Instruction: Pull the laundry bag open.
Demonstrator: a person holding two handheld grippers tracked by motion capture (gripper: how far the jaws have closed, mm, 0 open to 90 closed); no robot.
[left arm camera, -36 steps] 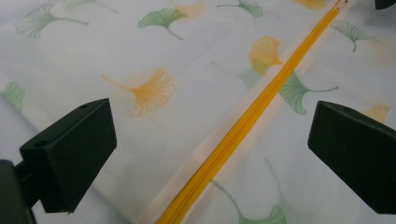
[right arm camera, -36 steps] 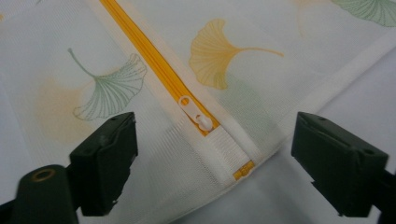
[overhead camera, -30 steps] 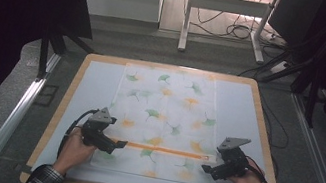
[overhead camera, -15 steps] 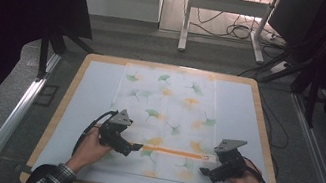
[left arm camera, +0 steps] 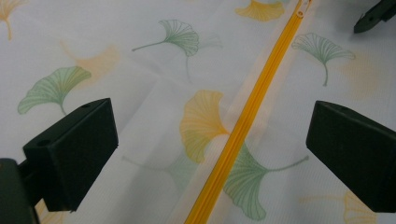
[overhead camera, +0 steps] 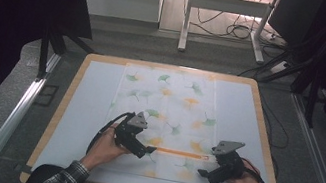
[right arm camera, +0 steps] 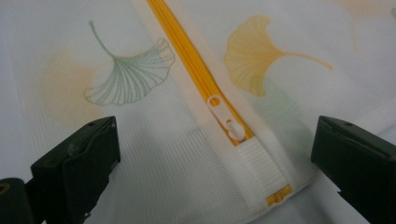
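Sheer ginkgo-print mesh bag, orange zipper closed.

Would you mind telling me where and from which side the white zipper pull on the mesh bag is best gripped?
Grip the small white zipper pull by its tab, coming down from above with the right gripper, whose open jaws already straddle it. It lies flat at the end of the orange zipper, so probably a fine pinch across its narrow sides.
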